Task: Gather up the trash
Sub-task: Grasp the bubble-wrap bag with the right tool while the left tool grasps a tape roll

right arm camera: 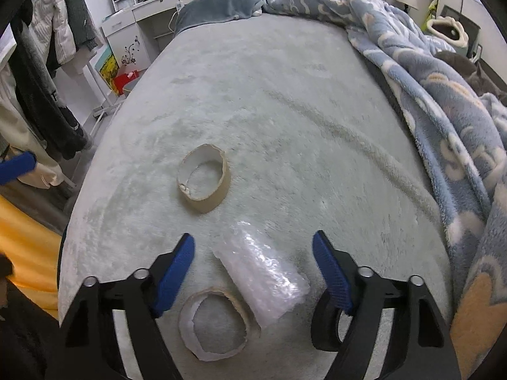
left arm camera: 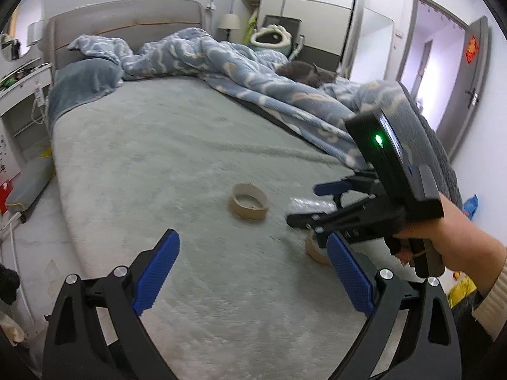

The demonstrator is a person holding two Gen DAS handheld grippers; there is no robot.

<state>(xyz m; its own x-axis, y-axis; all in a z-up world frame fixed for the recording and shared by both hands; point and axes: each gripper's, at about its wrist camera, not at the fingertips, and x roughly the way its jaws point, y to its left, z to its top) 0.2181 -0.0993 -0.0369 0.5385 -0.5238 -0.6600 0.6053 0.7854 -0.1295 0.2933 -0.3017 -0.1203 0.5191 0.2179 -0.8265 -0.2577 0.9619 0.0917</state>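
Note:
Three pieces of trash lie on the grey-green bed (right arm camera: pixel 285 95). A cardboard tape ring (right arm camera: pixel 203 179) sits mid-bed; it also shows in the left wrist view (left arm camera: pixel 249 201). A second cardboard ring (right arm camera: pixel 217 323) lies nearest me, touching a roll of clear bubble wrap (right arm camera: pixel 264 275). My right gripper (right arm camera: pixel 253 272) is open, its blue fingers on either side of the bubble wrap, just above it. In the left wrist view the right gripper (left arm camera: pixel 309 202) hovers over the wrap (left arm camera: pixel 304 204). My left gripper (left arm camera: pixel 253 274) is open and empty, low over the bed.
A blue patterned blanket (right arm camera: pixel 427 101) is bunched along the bed's right side, with a dark cat (left arm camera: pixel 305 72) lying on it. A white desk (right arm camera: pixel 142 15) and hanging clothes (right arm camera: pixel 41 63) stand left of the bed. A doorway (left arm camera: pixel 443 53) is at the right.

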